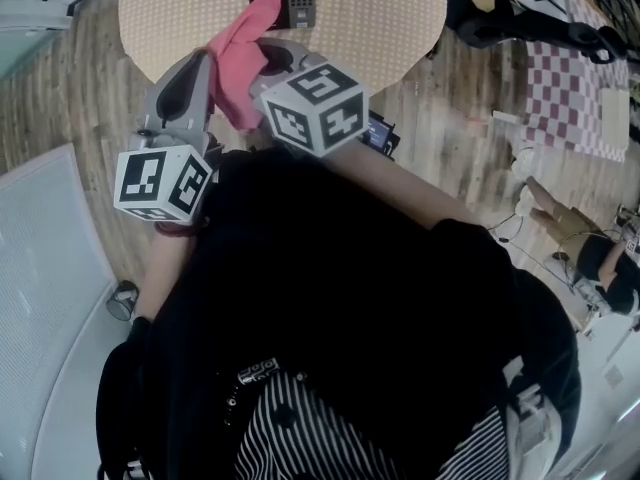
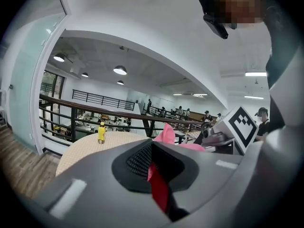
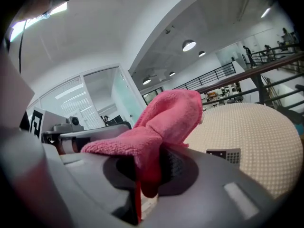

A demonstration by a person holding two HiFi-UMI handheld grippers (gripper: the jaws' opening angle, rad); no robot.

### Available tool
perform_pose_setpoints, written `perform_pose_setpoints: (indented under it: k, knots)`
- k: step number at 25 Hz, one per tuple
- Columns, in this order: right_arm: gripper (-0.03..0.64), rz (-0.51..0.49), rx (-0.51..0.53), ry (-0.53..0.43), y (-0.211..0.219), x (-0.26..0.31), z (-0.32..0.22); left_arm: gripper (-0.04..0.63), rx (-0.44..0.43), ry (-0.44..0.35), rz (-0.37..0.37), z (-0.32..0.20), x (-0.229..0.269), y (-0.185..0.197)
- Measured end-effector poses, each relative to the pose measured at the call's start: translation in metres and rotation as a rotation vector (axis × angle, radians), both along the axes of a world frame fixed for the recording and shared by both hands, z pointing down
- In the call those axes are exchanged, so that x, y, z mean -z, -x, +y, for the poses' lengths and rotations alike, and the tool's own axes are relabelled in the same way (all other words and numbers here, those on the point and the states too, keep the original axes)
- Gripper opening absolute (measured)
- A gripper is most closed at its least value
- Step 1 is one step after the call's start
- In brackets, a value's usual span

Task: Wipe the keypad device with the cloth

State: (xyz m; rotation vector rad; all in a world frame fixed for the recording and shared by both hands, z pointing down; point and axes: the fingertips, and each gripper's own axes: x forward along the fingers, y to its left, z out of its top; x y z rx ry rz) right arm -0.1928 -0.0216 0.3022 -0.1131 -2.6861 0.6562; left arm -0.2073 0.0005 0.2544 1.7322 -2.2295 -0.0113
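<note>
a: how many grippers, and what do they have?

b: two. the right gripper (image 3: 153, 159) has its jaws closed tight on the one pink cloth (image 3: 164, 115), which bunches up above the jaw tips. the left gripper (image 2: 153, 150) also has its jaws pressed together, with a red strip of that same cloth pinched in the slit and a pink peak showing just past the tips.

a: so one cloth, two holds?

b: yes. in the head view it runs between the two grippers, which are close side by side, each with its one marker cube.

a: and the keypad device?

b: one keypad device (image 1: 283, 6). it lies flat on the round woven counter (image 1: 385, 23), beyond the grippers. the right gripper view shows it to the right of the cloth, apart from it, with bare counter around it.

a: is the cloth on the counter?

b: no, it is held up off the surface.

a: anything else on it?

b: one small yellow bottle (image 2: 101, 133), upright, seen from the left gripper.
</note>
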Motion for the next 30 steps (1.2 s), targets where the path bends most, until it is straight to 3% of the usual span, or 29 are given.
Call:
perform_pose_setpoints:
  k: [6,11,20,30]
  knots:
    - [0.064,0.002,0.023,0.043,0.005,-0.004,-0.008,0.0,0.011,0.031,0.005,-0.012,0.0,0.008]
    - [0.064,0.017,-0.045,0.028,0.009,-0.007,-0.02,0.0,-0.07,0.024,0.024,-0.027,-0.005,0.016]
    - [0.064,0.03,-0.295,-0.001,0.01,0.0,-0.093,0.0,-0.34,-0.036,0.026,-0.115,0.006,0.018]
    - [0.064,0.084,-0.543,-0.02,0.055,-0.013,-0.081,0.0,-0.671,-0.033,0.107,-0.112,-0.012,0.049]
